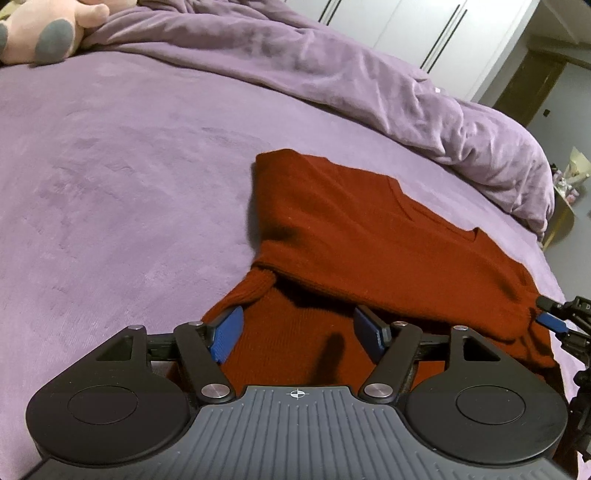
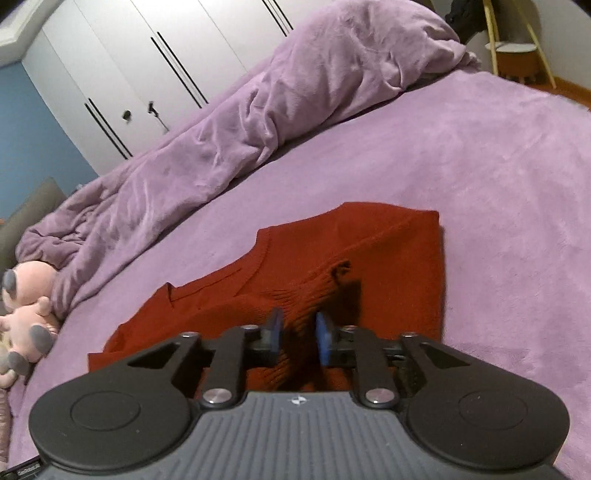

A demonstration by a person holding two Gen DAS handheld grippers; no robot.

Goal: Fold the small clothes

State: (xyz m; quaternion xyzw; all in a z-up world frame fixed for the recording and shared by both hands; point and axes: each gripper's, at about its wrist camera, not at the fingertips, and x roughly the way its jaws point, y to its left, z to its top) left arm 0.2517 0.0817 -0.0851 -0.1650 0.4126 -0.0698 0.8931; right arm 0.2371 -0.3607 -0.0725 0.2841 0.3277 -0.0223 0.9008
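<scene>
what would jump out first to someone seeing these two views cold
The dark red sweater stands out at once, lying partly folded on the purple bed cover. Next come the blue-padded grippers at its near hem: the left gripper open over the knit, the right gripper with ribbed fabric bunched between its narrowed jaws. Behind, a rumpled purple duvet runs along the far side, and a pink plush toy sits at one end.

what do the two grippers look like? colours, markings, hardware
Both match. The left gripper and right gripper have blue textured finger pads on black linkage arms joined by silver pivot bolts. Behind sits a grey ribbed body with a small white crosshair mark, flanked by two black round discs. No cables or sleeves visible.
</scene>
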